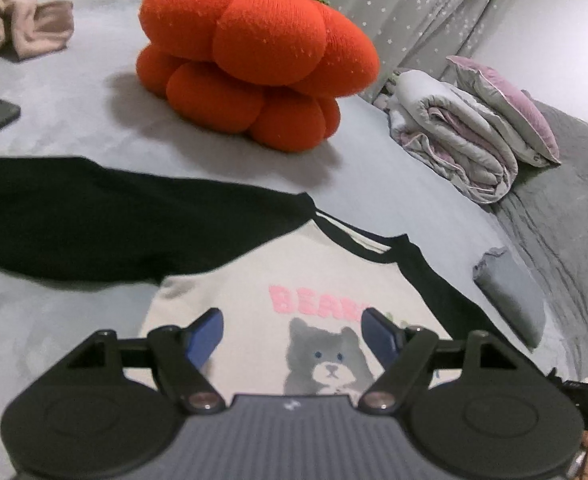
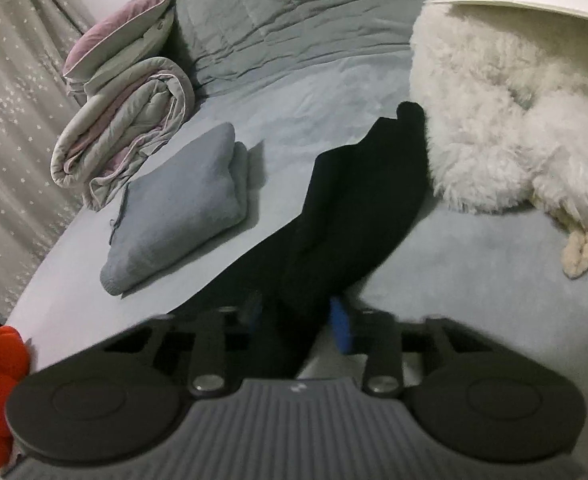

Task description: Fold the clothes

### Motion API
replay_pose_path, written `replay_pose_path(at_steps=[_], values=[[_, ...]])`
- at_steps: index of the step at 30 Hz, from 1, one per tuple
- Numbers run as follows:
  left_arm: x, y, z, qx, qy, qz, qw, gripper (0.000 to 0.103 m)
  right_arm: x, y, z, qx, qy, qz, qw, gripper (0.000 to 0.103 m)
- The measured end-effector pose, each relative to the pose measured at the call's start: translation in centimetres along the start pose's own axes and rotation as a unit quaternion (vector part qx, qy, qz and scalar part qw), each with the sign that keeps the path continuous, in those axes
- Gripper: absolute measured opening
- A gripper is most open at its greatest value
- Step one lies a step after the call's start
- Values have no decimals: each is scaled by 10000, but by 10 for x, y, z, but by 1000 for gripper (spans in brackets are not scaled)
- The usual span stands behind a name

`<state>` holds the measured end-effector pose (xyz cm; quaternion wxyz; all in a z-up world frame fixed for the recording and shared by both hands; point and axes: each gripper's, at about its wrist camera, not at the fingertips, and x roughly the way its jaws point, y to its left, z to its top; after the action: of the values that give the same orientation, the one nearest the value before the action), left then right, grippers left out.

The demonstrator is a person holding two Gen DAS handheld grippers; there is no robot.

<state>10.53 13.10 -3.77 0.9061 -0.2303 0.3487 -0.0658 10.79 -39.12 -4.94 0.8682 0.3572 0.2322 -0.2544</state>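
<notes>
Right claw point(image 2: 298, 316) pinching black sleeve point(image 2: 358, 196) | left claw point(image 1: 292, 330) wide, empty | blue-grey bedsheet point(image 2: 334, 80)

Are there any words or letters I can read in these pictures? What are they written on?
"BEAR": fuzzy pink letters on the shirt, above the grey bear picture. The last letter is partly hidden by the left gripper, and more may follow.
Small white mark on each gripper's body: too small to read.
Nothing else has writing.
</notes>
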Motion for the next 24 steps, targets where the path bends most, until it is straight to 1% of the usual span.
replay_pose_path(at_steps=[3, 6, 9, 13, 16, 19, 22, 24], values=[[4, 1, 0, -67, 104, -102, 9999, 77, 2, -1, 3, 49, -37, 108, 9999, 12], [8, -2, -1, -50, 212, -177, 9996, 77, -8, 10, 5, -104, -250, 198, 9994, 12], [10, -5, -2, -4, 283, -205, 9994, 77, -23, 26, 4, -286, -435, 501, 9974, 11], [9, -8, -4, 46, 306, -268, 9992, 77, -42, 47, 0, -534, -569, 1011, 9918, 11], [8, -10, -4, 76, 305, -316, 9990, 76, -58, 64, -5, -725, -606, 1500, 9842, 11], [7, -11, -5, 83, 296, -364, 9989, 75, -73, 81, -11, -979, -672, 1962, 9733, 11], [6, -13, -6, 110, 270, -402, 9988, 75, -89, 101, -23, -1382, -745, 2282, 9609, 11], [6, -13, -6, 115, 257, -423, 9987, 75, -97, 116, -34, -1661, -711, 2500, 9512, 11]])
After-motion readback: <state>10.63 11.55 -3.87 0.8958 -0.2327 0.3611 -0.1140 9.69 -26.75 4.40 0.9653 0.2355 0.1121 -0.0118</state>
